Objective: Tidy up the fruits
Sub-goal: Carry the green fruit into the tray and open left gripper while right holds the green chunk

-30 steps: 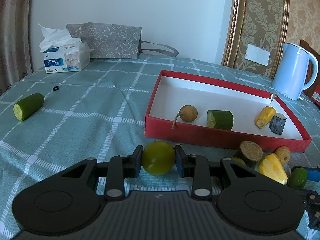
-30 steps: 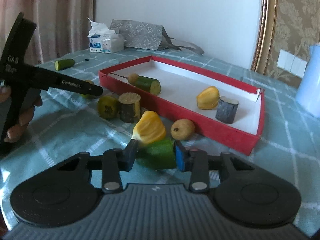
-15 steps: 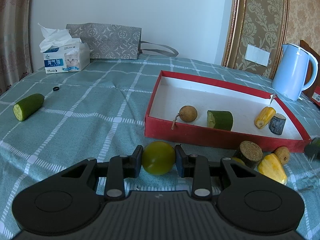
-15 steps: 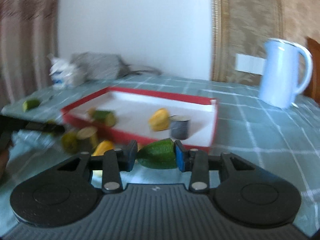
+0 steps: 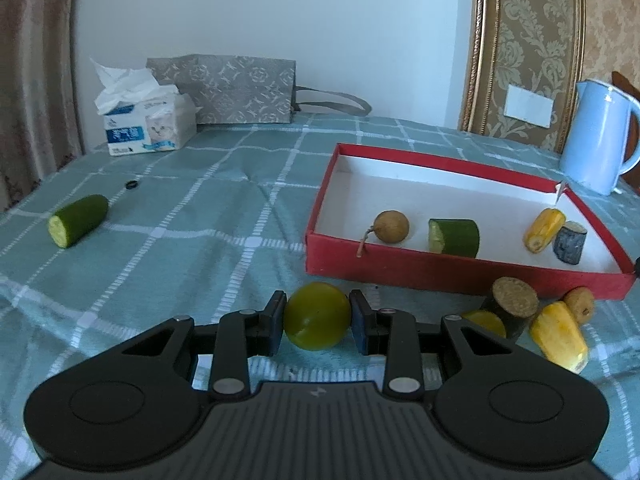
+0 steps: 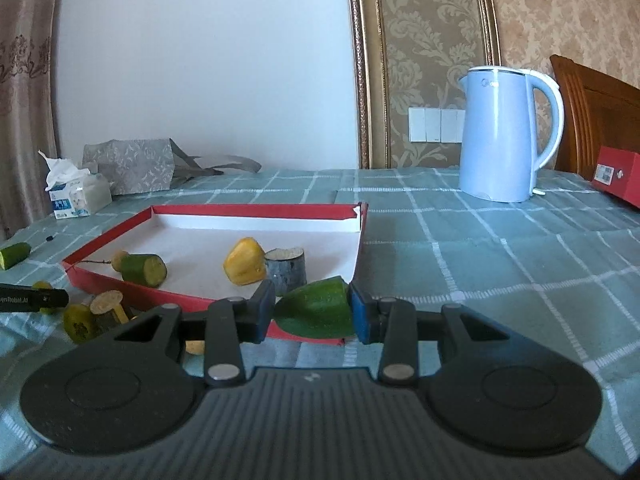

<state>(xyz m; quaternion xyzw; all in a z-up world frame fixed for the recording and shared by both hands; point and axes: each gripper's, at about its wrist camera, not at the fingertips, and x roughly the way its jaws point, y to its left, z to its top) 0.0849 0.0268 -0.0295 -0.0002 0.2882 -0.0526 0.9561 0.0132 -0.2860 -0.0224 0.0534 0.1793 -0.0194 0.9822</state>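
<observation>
My left gripper is shut on a round yellow-green fruit low over the cloth, just in front of the red tray. The tray holds a brown longan, a cucumber chunk, a yellow piece and a grey stub. My right gripper is shut on a green cucumber end piece, held above the tray's near right corner. Loose pieces lie in front of the tray: a cork-like stub, a yellow piece, a longan.
A cucumber half lies far left on the checked tablecloth. A tissue box and grey bag stand at the back. A blue kettle stands back right, a red box beyond it.
My right gripper lifted the green cucumber piece off the cloth and carried it right and up, over the tray's corner. My left gripper stayed still on the round fruit.
</observation>
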